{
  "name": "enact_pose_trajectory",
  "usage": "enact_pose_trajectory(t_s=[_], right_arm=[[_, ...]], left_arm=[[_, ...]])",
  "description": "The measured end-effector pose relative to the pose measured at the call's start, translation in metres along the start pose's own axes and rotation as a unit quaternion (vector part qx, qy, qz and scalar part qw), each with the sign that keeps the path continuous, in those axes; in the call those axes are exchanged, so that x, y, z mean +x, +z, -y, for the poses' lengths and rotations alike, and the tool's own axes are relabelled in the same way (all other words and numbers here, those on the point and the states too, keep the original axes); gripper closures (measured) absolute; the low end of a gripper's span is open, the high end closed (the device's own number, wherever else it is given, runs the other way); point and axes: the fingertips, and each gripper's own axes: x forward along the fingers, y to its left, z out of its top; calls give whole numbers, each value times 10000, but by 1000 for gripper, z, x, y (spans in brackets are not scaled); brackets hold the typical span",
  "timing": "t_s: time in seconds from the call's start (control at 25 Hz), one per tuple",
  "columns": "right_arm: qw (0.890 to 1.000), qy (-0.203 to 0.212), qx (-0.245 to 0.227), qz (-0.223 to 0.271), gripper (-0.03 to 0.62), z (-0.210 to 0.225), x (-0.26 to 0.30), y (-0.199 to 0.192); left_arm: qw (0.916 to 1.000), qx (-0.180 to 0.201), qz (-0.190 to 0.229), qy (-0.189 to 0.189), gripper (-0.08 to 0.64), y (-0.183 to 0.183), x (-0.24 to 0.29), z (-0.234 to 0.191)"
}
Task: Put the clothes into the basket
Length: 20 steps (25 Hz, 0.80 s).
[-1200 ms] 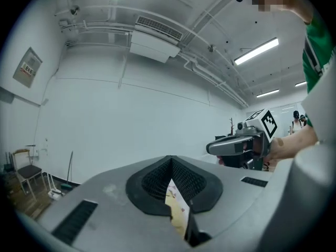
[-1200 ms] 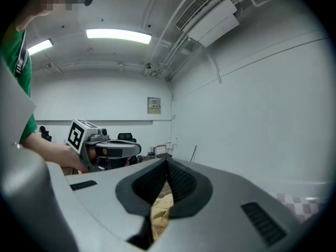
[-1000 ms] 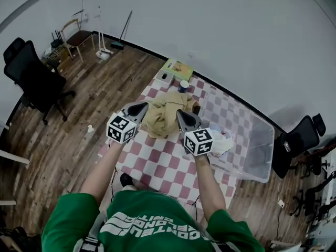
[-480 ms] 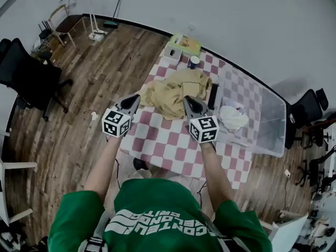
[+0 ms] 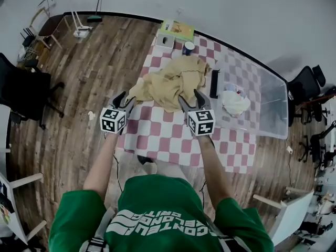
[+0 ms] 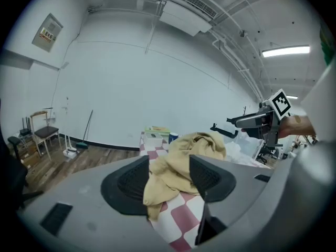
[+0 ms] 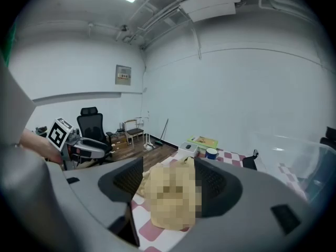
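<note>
A red-and-white checked desk (image 5: 163, 140) stands on a wood floor (image 5: 79, 88) by a white wall (image 5: 252, 14). The tan garment (image 5: 168, 83) lies heaped on the desk. My left gripper (image 5: 126, 97) and right gripper (image 5: 190, 97) are at the garment's near edge. Both sets of fingers have just been opening and are spread, with cloth in each gap and nothing pinched. To the right of the garment, the head view looks into the clear basket (image 5: 273, 114), where a white cloth (image 5: 234, 103) lies. Only the gripper views show the ceiling ducts (image 6: 184, 9).
</note>
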Motion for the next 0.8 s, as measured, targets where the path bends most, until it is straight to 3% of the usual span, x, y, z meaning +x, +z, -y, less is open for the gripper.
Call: enact_pose_trajectory(t_s=[0.08, 0.2, 0.48, 0.8], right_arm=[[9998, -191, 46, -18, 284, 9, 9, -4], [9988, -463, 72, -113, 243, 25, 29, -13], [9938, -869, 337, -606, 209, 64, 85, -45], [9790, -950, 926, -1551, 207, 91, 137, -117]], left_arm=[[9999, -15, -126, 67, 282, -13, 10, -8], [9992, -59, -397, -37, 248, -34, 31, -14], [9935, -126, -1068, -370, 230, -70, 88, -15], [9836, -449, -1629, -629, 227, -103, 140, -11]])
